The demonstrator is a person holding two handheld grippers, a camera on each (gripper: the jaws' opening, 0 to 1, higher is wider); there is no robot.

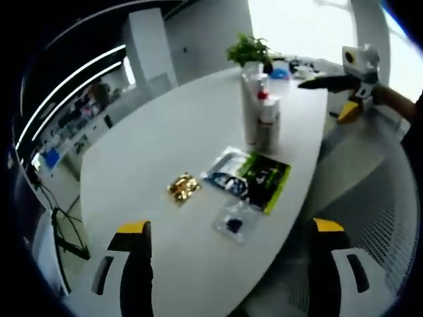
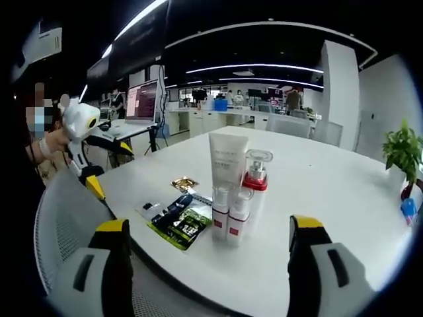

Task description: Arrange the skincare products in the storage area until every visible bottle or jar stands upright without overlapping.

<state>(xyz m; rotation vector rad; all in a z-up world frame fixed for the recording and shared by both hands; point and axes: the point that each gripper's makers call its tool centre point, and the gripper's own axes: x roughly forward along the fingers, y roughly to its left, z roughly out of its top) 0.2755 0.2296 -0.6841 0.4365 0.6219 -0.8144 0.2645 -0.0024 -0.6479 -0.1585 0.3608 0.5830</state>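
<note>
**Tight cluster, easy to topple**

Both my tools are empty and spread wide: my right gripper [image 2: 205,264] hangs off the near table [image 2: 317,191] edge with nothing between its jaws, and my left gripper [image 1: 231,264] does the same from the opposite side, where it also shows up held in my hand [image 2: 53,142].

Nearest the right gripper, the skincare bottles [image 2: 231,218] stand packed together: two short white ones with red bands in front, a tall white tube [image 2: 227,162] behind them, and a clear-capped bottle with a red collar [image 2: 256,173] just beside it. They look to be touching, all upright. That is my main risk: reaching in with jaws this wide, I judge one jaw could clip a neighbour and knock the tall tube over, taking the rest with it.

To their left lie flat packets: a green-and-black sachet [image 2: 185,224], a small clear pouch [image 2: 149,209], and farther off a gold sachet [image 2: 184,183]. A sliding bottle could ride onto these and tilt.

Far beyond, a potted plant [image 2: 404,155] sits well apart.
</note>
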